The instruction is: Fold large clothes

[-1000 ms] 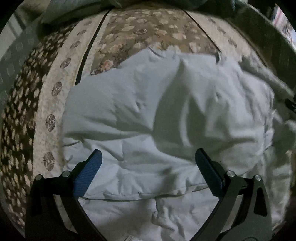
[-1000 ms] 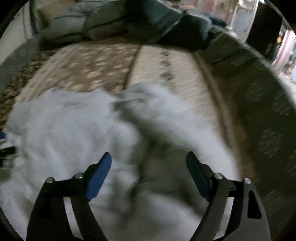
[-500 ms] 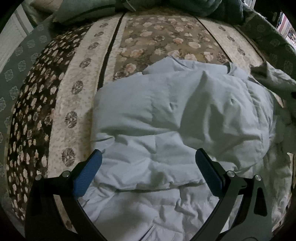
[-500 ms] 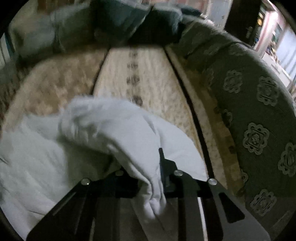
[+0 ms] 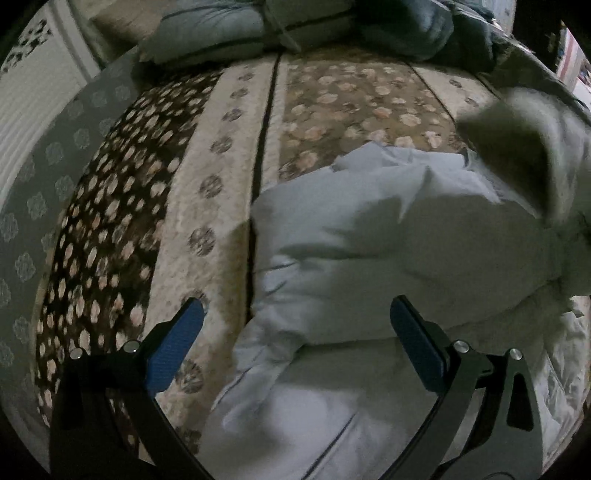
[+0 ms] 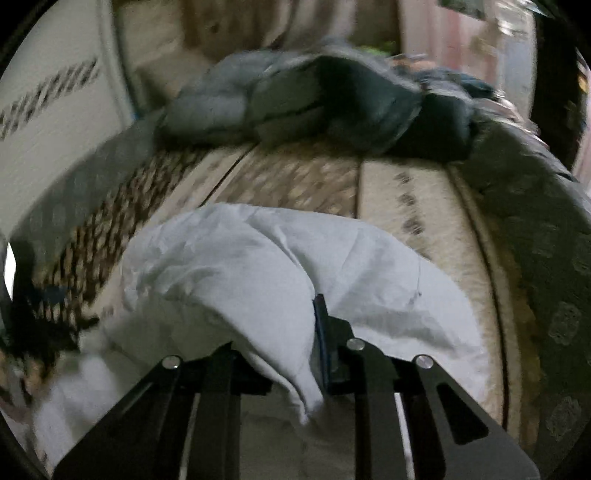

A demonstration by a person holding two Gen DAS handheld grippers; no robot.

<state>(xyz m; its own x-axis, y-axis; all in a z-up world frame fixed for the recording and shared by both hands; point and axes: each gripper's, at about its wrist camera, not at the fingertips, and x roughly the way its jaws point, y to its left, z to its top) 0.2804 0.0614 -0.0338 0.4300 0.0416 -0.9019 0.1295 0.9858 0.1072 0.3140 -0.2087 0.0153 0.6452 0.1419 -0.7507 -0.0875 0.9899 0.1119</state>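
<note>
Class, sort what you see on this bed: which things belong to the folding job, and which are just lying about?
Part of the job:
white garment
right claw, clamped on it
left claw, open

Lying about:
grey-blue pillows
dark bedding heap
floral bedspread

my feeds are dim and grainy; motion blur smears the right wrist view, and fisheye bending darkens every edge.

Bed w/ floral striped cover (image 5: 229,177): white garment (image 5: 369,240) rumpled on it, dark pillows (image 6: 314,103) at far end.
</note>
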